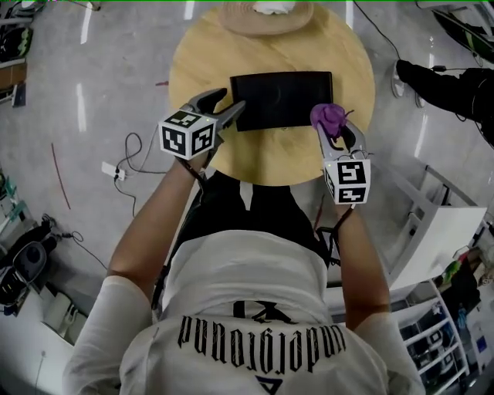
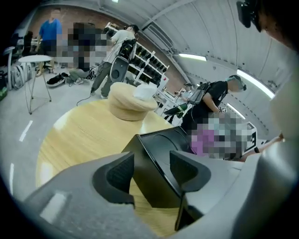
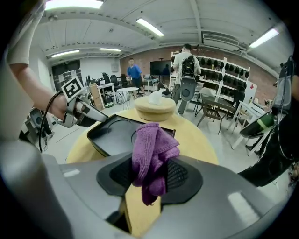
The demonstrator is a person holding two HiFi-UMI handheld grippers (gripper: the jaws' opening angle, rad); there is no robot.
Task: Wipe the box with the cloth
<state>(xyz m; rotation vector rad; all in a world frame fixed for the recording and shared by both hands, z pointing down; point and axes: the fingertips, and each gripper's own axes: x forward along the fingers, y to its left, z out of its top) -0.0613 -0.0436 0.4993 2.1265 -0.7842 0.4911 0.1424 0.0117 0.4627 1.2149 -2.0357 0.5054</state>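
A white plug strip (image 1: 113, 171) with its cable lies on the grey floor, left of the round wooden worktop (image 1: 270, 166). At the worktop's near-left edge the left gripper (image 1: 228, 105) points down and in toward the black box (image 1: 282, 96). Its fingers (image 2: 117, 175) are spread wide. The box's near-left corner sits in the gap between them, and neither pad looks pressed against it.

The box itself is a shallow dark rectangle lying flat in the middle of the worktop, long side running left to right. Beyond it, at the far edge, stands a round beige holder (image 1: 266, 19) with a white tissue (image 1: 274, 6) poking out of the top.

Further right, the right gripper (image 1: 337, 131) hangs over the worktop's near-right part, just beside the box's near-right corner. Its fingers (image 3: 180, 175) are closed on the purple cloth (image 1: 330, 117). The cloth is bunched up between the pads, with a fold standing above them and a tail hanging below. From the head view, the cloth sits at the box's right end, and I cannot tell whether it touches.
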